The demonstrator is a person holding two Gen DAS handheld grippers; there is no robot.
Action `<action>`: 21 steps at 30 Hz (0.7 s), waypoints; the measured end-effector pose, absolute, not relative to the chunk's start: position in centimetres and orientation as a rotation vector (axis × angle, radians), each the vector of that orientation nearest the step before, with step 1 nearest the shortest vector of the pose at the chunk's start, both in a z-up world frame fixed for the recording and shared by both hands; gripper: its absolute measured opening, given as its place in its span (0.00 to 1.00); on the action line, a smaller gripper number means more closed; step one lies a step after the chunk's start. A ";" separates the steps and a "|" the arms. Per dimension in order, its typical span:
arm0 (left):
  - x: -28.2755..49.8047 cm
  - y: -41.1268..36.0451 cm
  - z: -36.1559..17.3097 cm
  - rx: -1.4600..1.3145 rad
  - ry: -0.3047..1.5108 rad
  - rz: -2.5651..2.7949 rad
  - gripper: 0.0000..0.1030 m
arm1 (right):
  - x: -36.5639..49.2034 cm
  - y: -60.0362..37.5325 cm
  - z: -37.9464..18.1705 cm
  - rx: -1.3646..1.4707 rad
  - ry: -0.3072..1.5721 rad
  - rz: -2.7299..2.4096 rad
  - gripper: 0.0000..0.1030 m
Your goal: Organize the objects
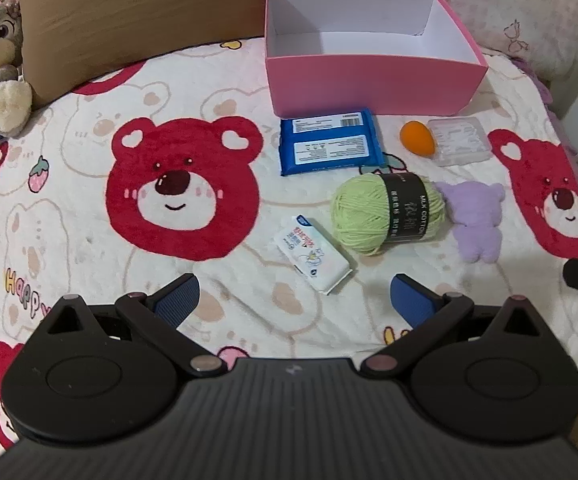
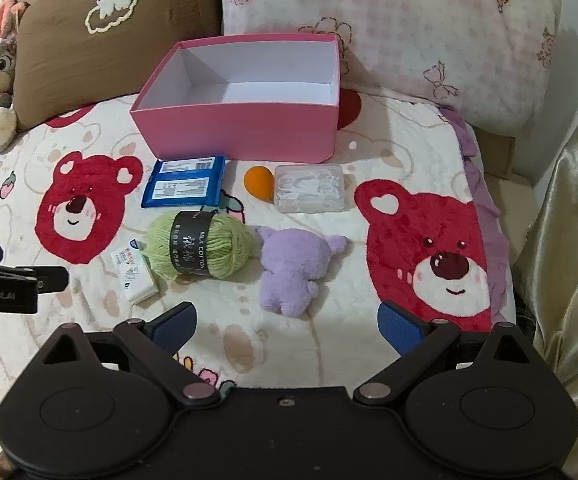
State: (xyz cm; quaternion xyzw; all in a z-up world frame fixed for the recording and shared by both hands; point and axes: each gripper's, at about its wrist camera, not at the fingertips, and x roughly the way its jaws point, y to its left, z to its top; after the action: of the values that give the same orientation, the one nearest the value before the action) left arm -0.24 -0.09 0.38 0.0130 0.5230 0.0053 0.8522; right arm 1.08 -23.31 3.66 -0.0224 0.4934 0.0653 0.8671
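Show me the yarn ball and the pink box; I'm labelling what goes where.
yarn ball [image 1: 355, 216]: left wrist view, on its green strands.
pink box [image 2: 241, 126]: right wrist view, on its front wall.

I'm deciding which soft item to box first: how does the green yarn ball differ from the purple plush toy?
The green yarn ball is a rounded wound skein with a black paper band around it; the purple plush toy is fuzzy, has ears and limbs, and carries no visible label. The yarn looks compact and lies on its side, while the plush sprawls flat and covers more of the blanket. Both lie side by side, outside the empty pink box, untouched.
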 end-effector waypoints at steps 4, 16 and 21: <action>-0.1 0.3 0.2 0.028 1.108 0.012 1.00 | 1.0 -23.4 3.8 -0.047 1.033 0.131 0.96; 0.0 0.4 -0.2 0.030 1.115 0.011 1.00 | 0.9 -23.2 3.8 -0.058 1.028 0.134 0.96; 0.0 0.3 -0.2 0.031 1.118 0.012 1.00 | 0.8 -23.1 3.8 -0.063 1.030 0.133 0.96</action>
State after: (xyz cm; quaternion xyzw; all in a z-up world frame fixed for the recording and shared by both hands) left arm 0.01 0.31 -0.17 0.0149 0.5302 0.0058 0.8477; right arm 0.82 -23.05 3.76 -0.0301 0.4920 0.0634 0.8678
